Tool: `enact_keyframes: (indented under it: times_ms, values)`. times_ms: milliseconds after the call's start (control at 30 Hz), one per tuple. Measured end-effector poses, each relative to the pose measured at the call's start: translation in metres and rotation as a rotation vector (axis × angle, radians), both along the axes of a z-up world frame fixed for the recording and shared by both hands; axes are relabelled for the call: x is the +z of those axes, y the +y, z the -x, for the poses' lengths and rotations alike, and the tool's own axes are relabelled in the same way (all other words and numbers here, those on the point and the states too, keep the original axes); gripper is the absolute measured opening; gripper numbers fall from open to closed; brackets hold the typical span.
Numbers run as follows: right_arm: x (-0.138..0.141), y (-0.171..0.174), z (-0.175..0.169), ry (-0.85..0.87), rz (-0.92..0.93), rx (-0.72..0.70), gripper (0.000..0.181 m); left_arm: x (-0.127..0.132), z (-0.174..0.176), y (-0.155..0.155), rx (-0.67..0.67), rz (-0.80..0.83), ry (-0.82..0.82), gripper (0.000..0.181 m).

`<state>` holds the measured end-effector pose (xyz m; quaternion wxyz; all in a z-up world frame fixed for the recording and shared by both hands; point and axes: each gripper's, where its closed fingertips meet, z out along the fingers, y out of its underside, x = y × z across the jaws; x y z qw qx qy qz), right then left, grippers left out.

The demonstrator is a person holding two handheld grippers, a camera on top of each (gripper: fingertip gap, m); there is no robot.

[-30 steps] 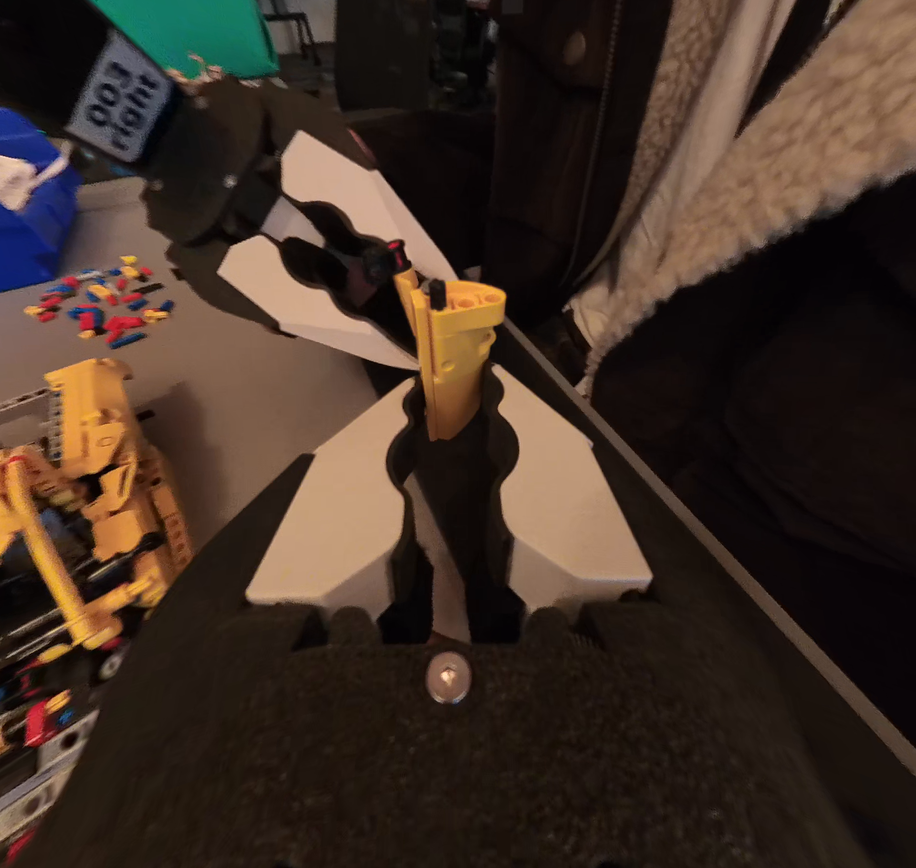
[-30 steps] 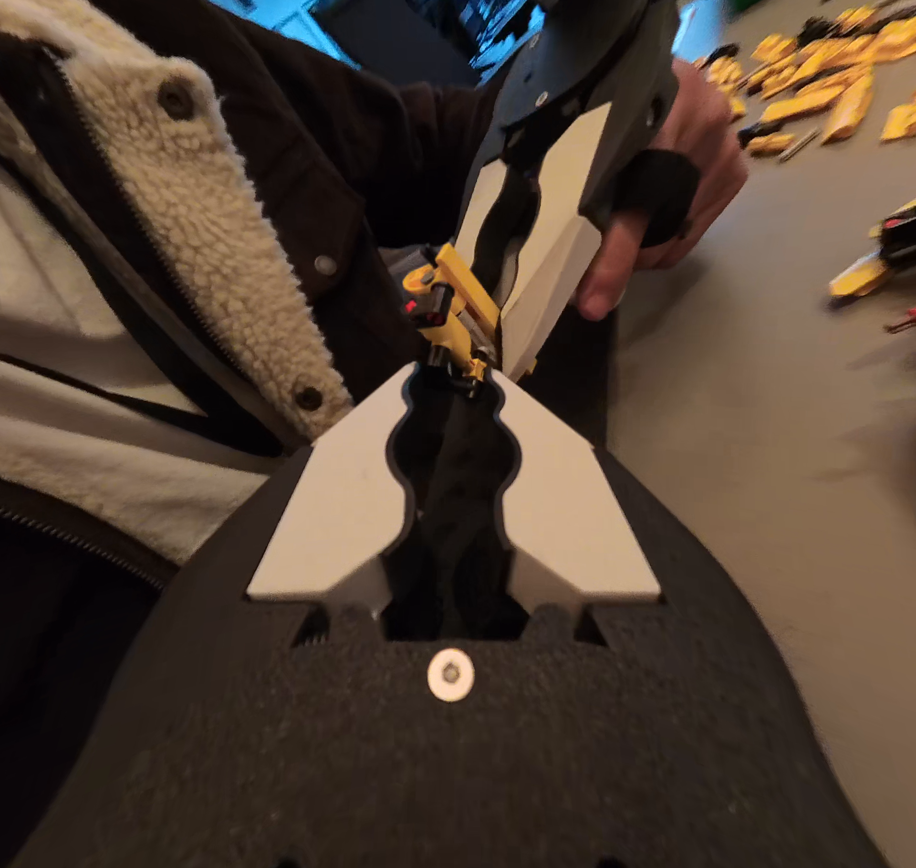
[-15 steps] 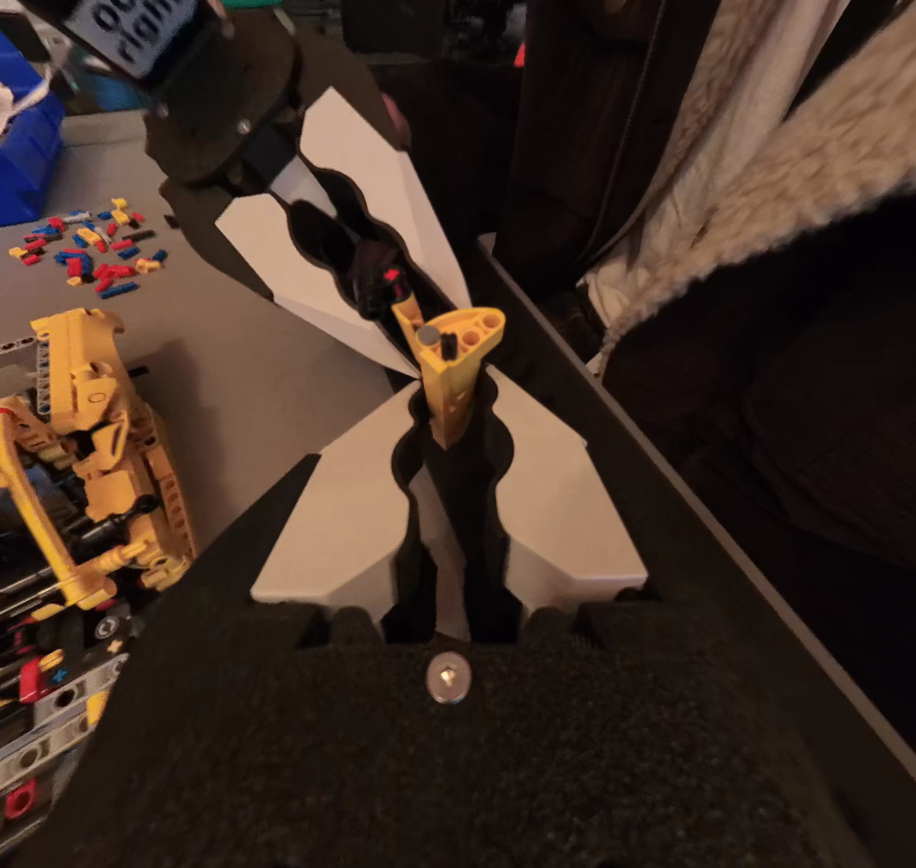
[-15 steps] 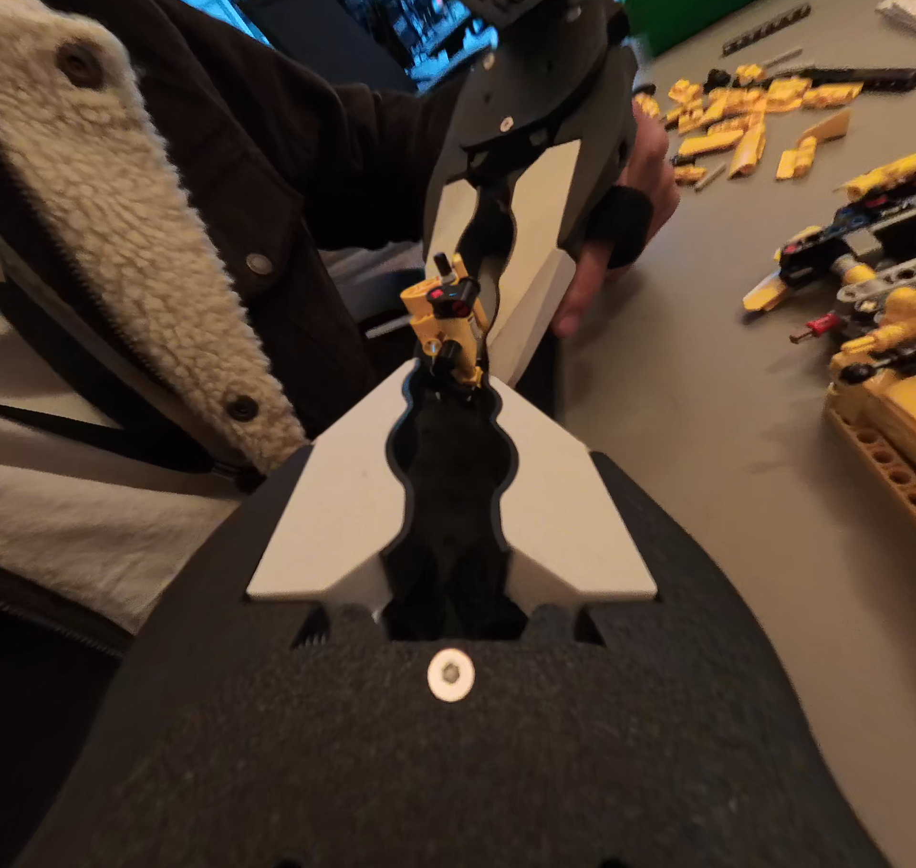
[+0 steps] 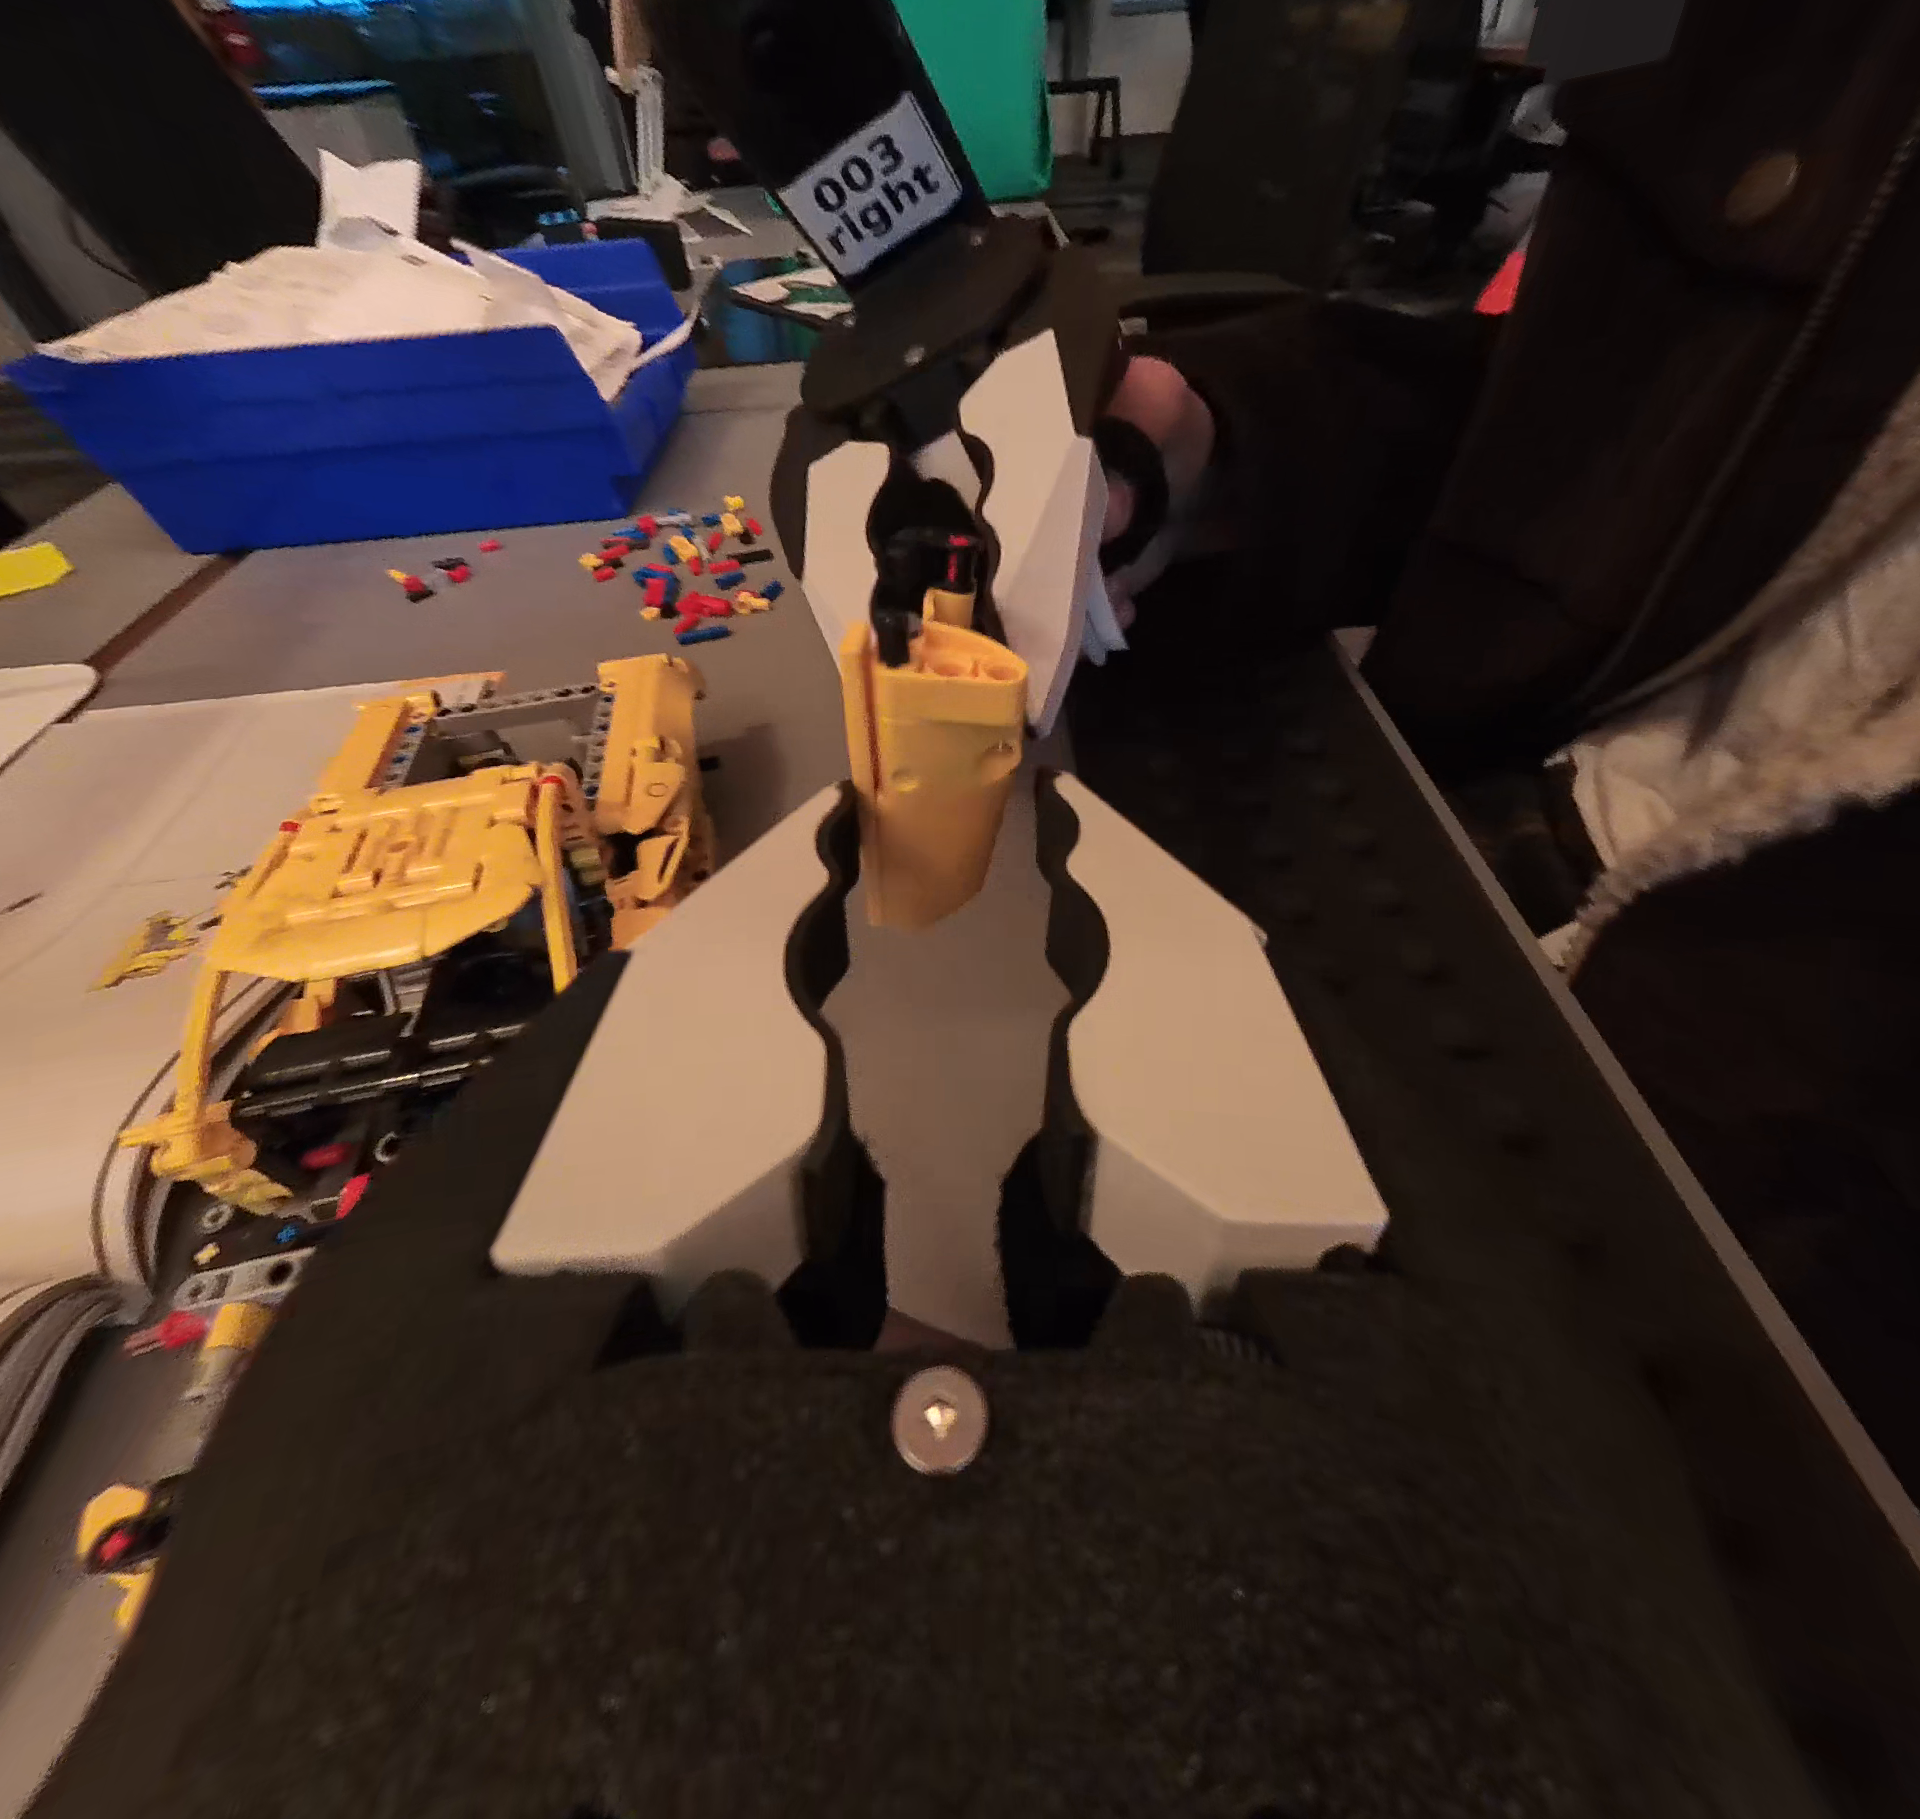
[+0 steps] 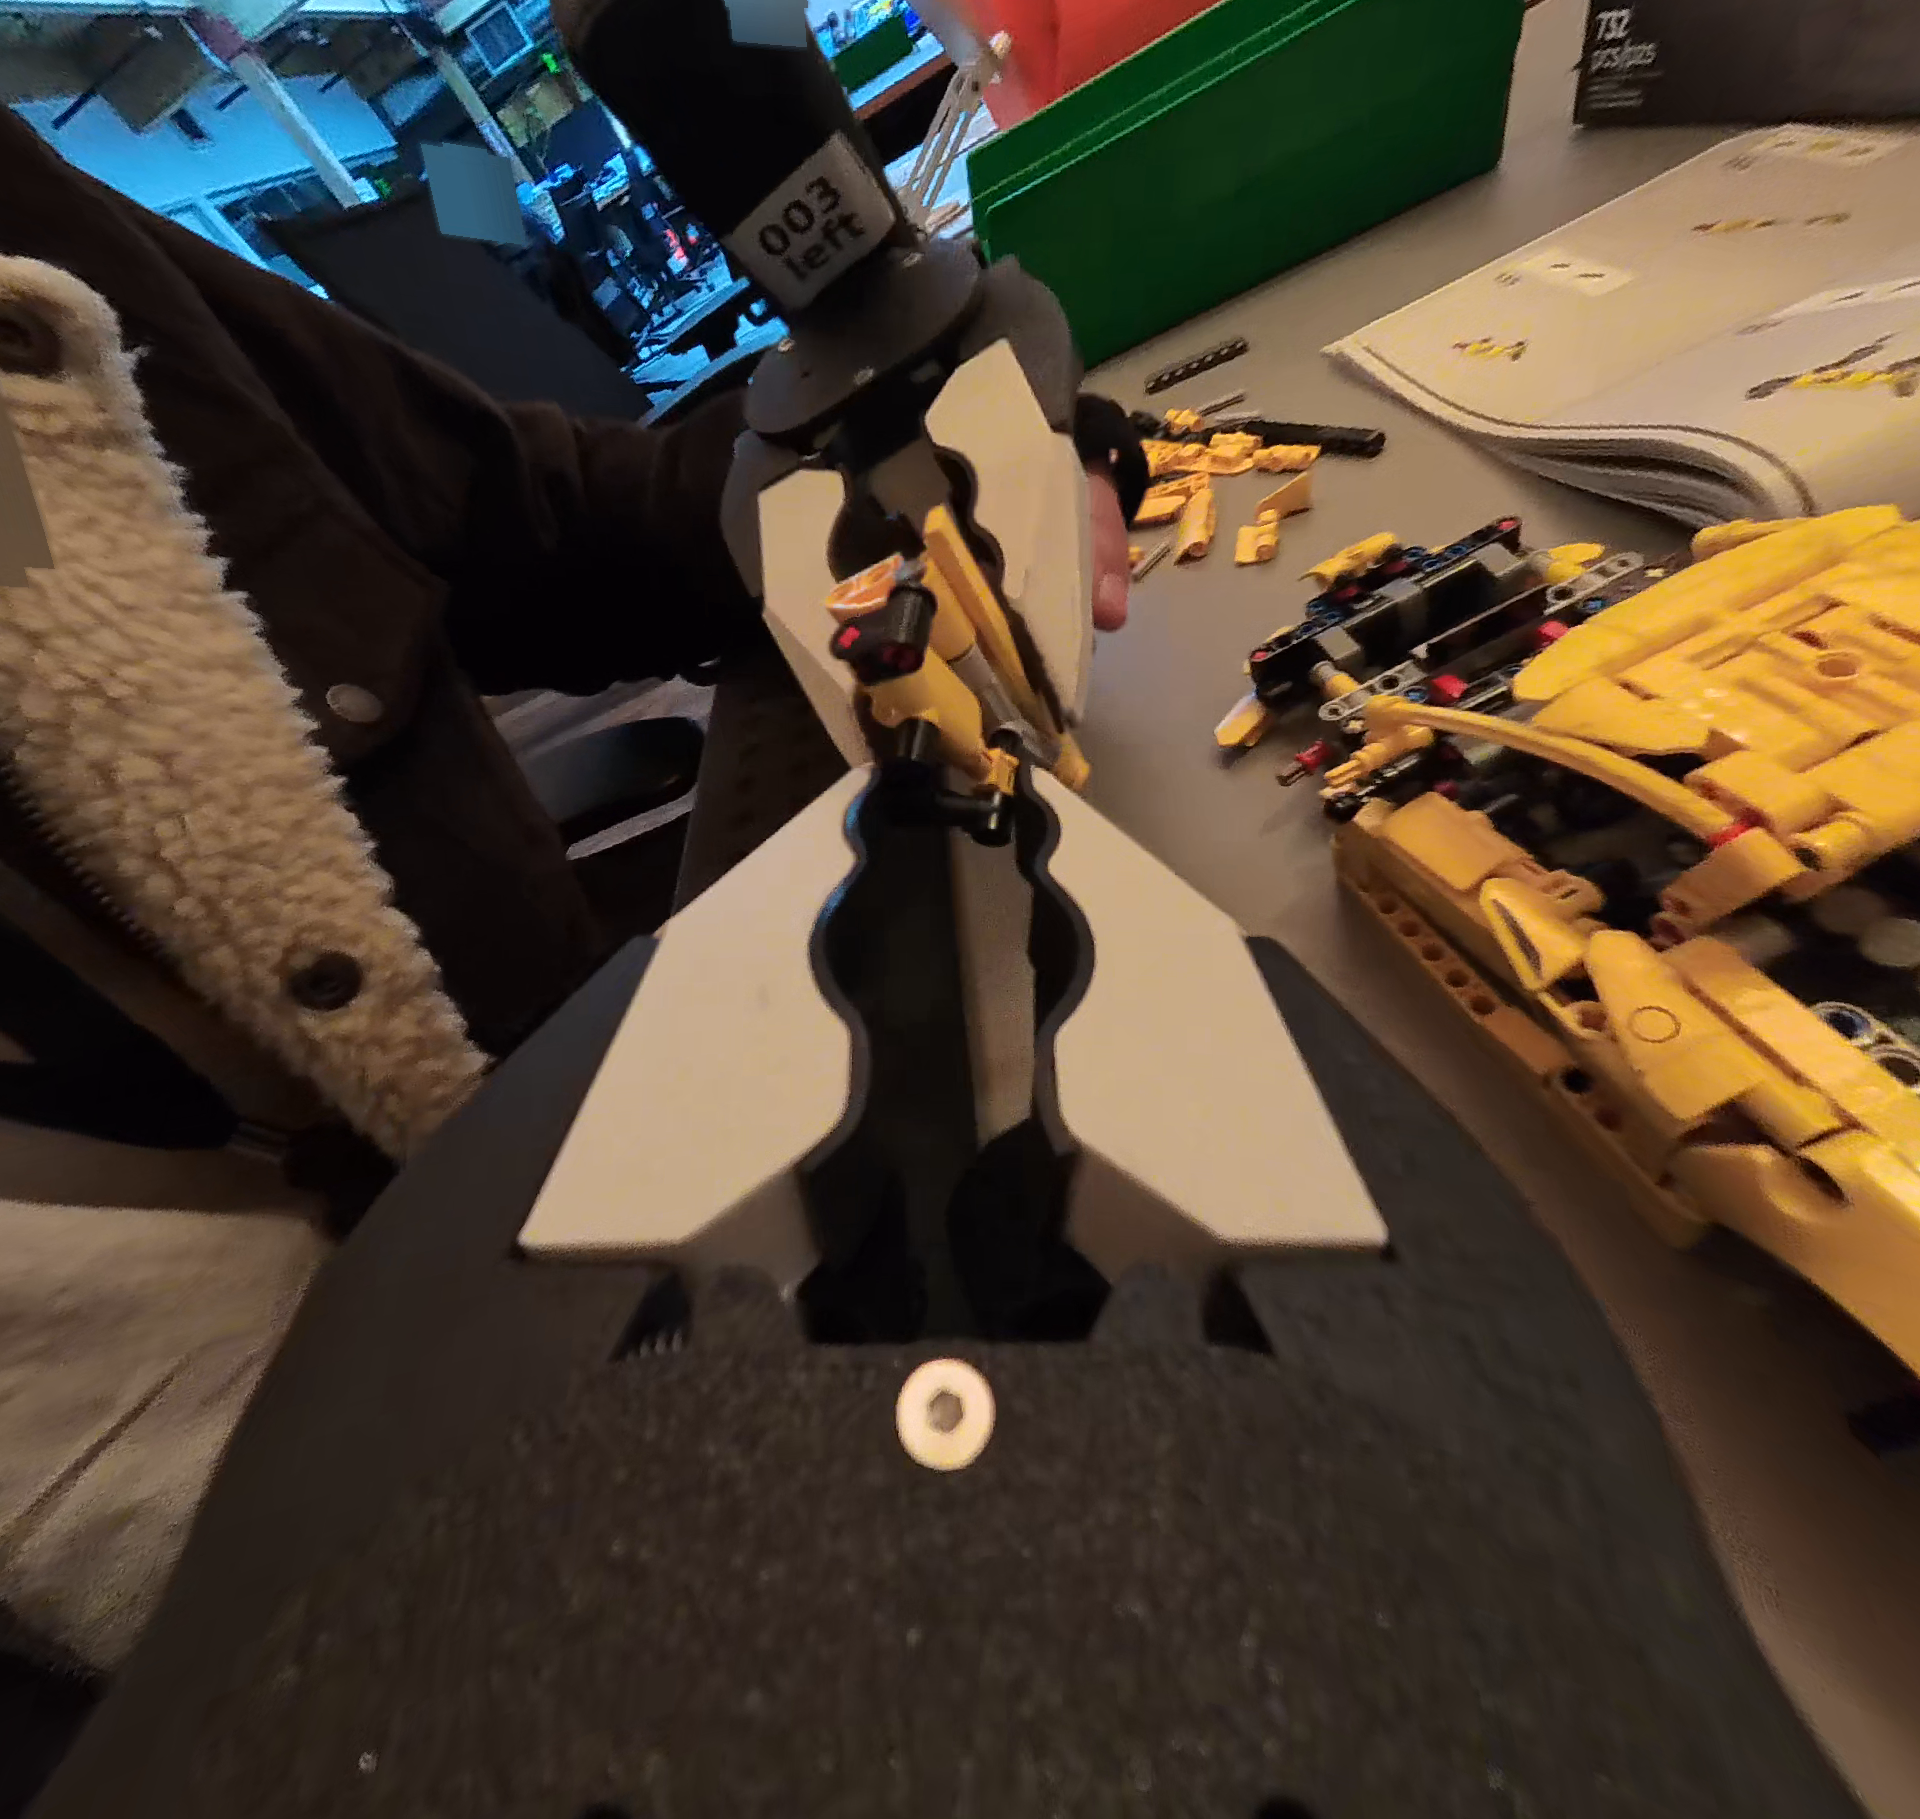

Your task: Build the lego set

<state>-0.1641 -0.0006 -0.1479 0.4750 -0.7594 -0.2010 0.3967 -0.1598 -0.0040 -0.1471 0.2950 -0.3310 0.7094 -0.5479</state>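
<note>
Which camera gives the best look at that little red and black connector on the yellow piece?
The right wrist view: the connector faces it, unobstructed. The left wrist view shows only its top above the yellow piece, between the far tongs.

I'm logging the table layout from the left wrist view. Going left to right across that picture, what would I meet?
Blue bin → yellow model → scattered small pieces → yellow subassembly, held between the left gripper and the right gripper → person's jacket.
</note>
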Motion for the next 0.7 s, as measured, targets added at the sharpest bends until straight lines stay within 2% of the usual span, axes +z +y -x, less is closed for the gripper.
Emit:
enact_keyframes:
  times_ms: [100, 167, 333, 533, 633, 700]
  values:
    - [-0.001, 0.002, -0.003, -0.004, 0.000, -0.021, 0.022, 0.004, -0.003, 0.003, 0.045, -0.027, -0.038, 0.037]
    - [-0.001, 0.002, -0.002, -0.005, -0.001, -0.020, 0.022, 0.007, -0.005, 0.005, 0.066, -0.041, -0.064, 0.031]
    - [-0.001, 0.000, 0.000, 0.016, 0.017, -0.004, 0.022, 0.007, -0.003, 0.003, 0.056, -0.049, -0.082, 0.029]
    - [-0.005, -0.014, 0.015, 0.167, 0.171, 0.145, 0.021, 0.004, 0.009, -0.012, -0.078, 0.012, -0.045, 0.028]
    - [0.008, -0.019, 0.020, 0.264, 0.169, 0.201, 0.021, 0.014, 0.016, -0.018, -0.161, 0.150, -0.019, 0.028]
    - [0.008, -0.017, 0.019, 0.255, 0.157, 0.185, 0.021, 0.016, 0.015, -0.016, -0.176, 0.215, 0.010, 0.028]
